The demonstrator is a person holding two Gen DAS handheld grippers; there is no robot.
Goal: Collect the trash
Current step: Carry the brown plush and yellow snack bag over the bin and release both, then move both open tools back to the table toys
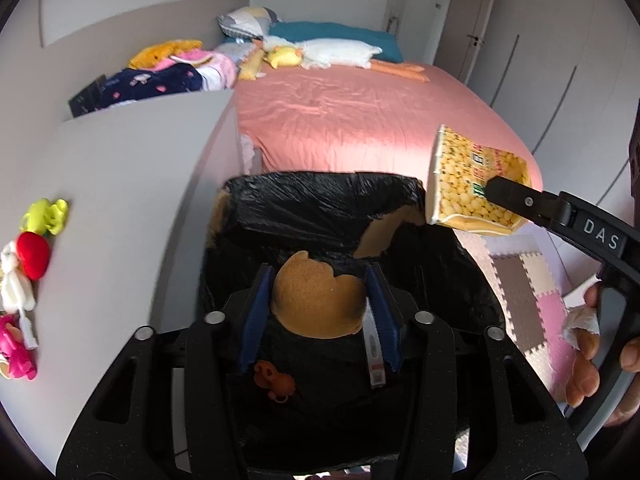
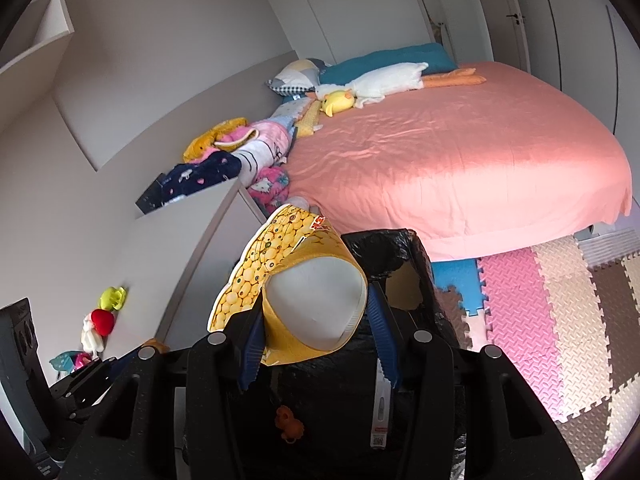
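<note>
Right gripper (image 2: 316,340): clamped on a yellow snack bag (image 2: 280,280) printed with corn kernels; its open, silvery mouth faces the camera, held at its edges, probably so that it drops cleanly.
Left gripper (image 1: 320,308): blue pads (image 1: 256,312) stand apart with nothing between them, poised over the bin.
Trash bin (image 1: 320,208): black-lined box just beyond both grippers, liner torn so tan cardboard shows; a white packet (image 1: 370,340) and an orange scrap (image 1: 274,380) lie inside.
Snack bag position: at the bin's right rim, not yet over the opening, judging from the left view.
Bed (image 2: 460,160): pink sheet, far side.
Toys (image 1: 36,256): left, on the grey surface, well apart from the bin.
</note>
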